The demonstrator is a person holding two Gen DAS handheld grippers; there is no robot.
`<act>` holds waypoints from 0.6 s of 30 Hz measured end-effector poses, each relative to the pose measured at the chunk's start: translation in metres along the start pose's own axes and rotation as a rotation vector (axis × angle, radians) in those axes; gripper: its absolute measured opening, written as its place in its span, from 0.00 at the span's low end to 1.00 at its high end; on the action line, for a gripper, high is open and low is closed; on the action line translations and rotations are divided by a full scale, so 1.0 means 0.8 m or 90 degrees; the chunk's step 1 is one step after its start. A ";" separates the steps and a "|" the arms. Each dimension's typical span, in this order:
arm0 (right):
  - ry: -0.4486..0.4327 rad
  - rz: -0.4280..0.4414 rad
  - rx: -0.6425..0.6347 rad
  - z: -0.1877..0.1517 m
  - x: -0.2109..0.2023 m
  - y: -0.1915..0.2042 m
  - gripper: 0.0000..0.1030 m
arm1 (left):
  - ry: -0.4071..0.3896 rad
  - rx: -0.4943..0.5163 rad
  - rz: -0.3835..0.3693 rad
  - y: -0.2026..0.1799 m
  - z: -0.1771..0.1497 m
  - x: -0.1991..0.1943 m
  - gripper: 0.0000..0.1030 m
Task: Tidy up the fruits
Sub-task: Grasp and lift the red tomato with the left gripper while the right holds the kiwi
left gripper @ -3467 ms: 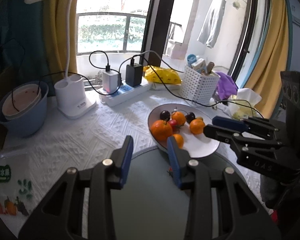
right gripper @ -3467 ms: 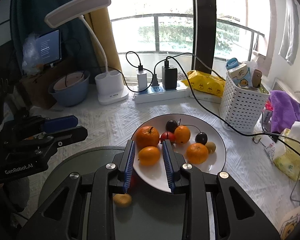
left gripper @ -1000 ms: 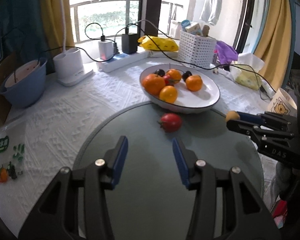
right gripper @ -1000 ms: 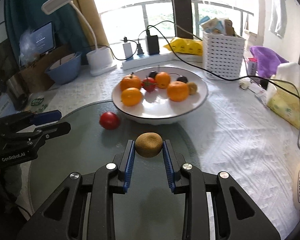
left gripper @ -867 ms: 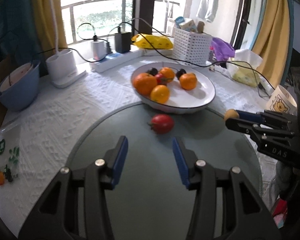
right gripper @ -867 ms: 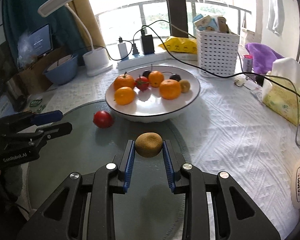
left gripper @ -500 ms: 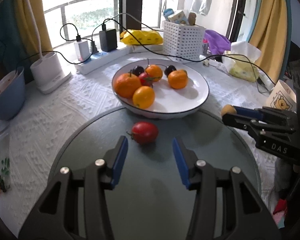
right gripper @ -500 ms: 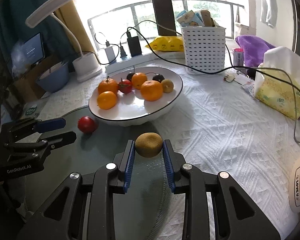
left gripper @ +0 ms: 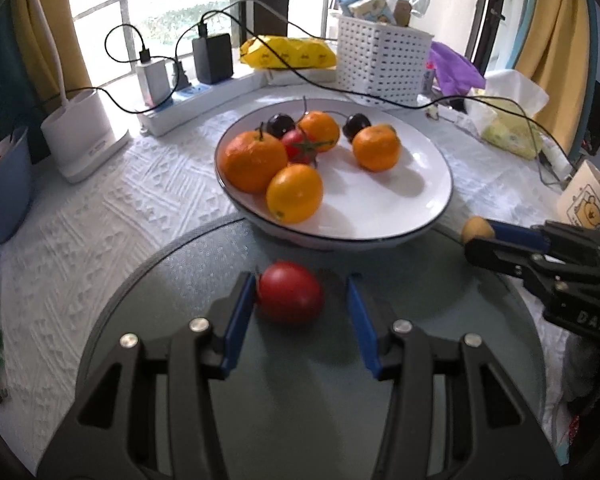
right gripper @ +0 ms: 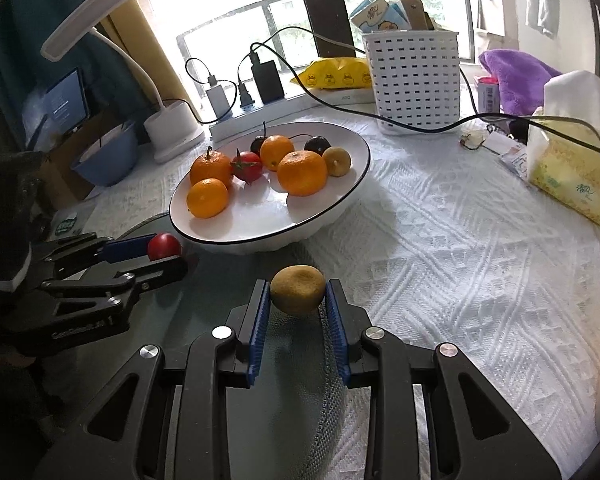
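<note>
A white plate (left gripper: 428,216) (right gripper: 336,204) holds several oranges, a small tomato, two dark plums and a kiwi. A red tomato (left gripper: 290,297) (right gripper: 163,245) lies on the grey round mat (left gripper: 300,400) just in front of the plate. My left gripper (left gripper: 302,294) is open, its jaws on either side of the tomato; the left pad (left gripper: 242,312) is close to it. My right gripper (right gripper: 298,294) is shut on a brown kiwi (right gripper: 297,289) (left gripper: 477,229) and holds it above the mat's edge, right of the plate's front.
Behind the plate stand a white basket (right gripper: 416,80), a power strip with chargers (left gripper: 188,96), a yellow packet (left gripper: 288,52) and a white lamp base (left gripper: 82,136). A blue bowl (right gripper: 106,158) is at the left. A tissue pack (right gripper: 572,152) and cables lie at the right.
My left gripper has moved forward so that the red tomato now lies between its open jaws. My right gripper has carried the kiwi to the right, over the mat's edge.
</note>
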State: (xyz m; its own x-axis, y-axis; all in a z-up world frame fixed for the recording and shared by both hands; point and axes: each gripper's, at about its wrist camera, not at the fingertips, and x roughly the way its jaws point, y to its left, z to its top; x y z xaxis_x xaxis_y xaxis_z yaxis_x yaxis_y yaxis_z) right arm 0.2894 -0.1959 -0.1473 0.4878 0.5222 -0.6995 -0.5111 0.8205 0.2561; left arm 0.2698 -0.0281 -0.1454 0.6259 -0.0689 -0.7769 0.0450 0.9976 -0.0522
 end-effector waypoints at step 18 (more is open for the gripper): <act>-0.001 -0.022 -0.009 0.000 -0.003 0.008 0.30 | -0.019 -0.001 -0.009 0.006 -0.010 -0.016 0.33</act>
State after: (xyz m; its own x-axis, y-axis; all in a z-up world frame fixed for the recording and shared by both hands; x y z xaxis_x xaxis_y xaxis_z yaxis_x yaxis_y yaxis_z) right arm 0.2850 -0.1924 -0.1439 0.5062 0.4946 -0.7065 -0.5045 0.8342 0.2226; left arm 0.2557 -0.0221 -0.1410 0.6486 -0.0832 -0.7566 0.0526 0.9965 -0.0646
